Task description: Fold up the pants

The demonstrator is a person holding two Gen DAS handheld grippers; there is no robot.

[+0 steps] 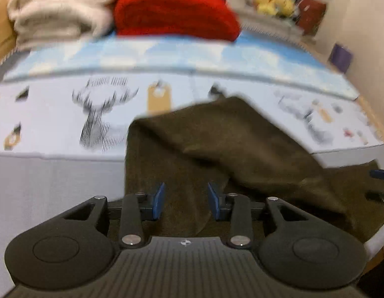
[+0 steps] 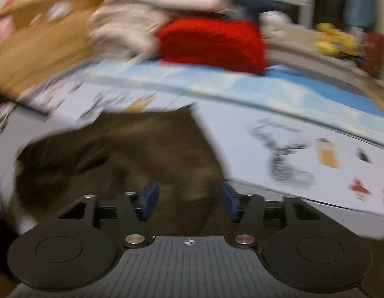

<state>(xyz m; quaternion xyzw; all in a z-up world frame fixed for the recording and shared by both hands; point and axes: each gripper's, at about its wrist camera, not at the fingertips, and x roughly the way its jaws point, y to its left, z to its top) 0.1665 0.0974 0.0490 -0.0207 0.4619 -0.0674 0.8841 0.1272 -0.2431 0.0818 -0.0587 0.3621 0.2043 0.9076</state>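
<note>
Left gripper (image 1: pixel 186 200) and right gripper (image 2: pixel 189 200), each with two blue-padded fingers spread wide, hover over one pair of dark olive pants (image 1: pixel 216 154), gripping nothing. The soft, rumpled pants lie on a printed bed cover (image 1: pixel 55 124). Beyond the pants sit one red folded blanket (image 1: pixel 174 10) and one cream folded blanket (image 1: pixel 60 7).

Printed bedsheet (image 1: pixel 55 114); red blanket (image 1: pixel 174 10) beside cream blanket (image 1: pixel 57 12); yellow plush toys (image 1: pixel 274 1) behind.
</note>
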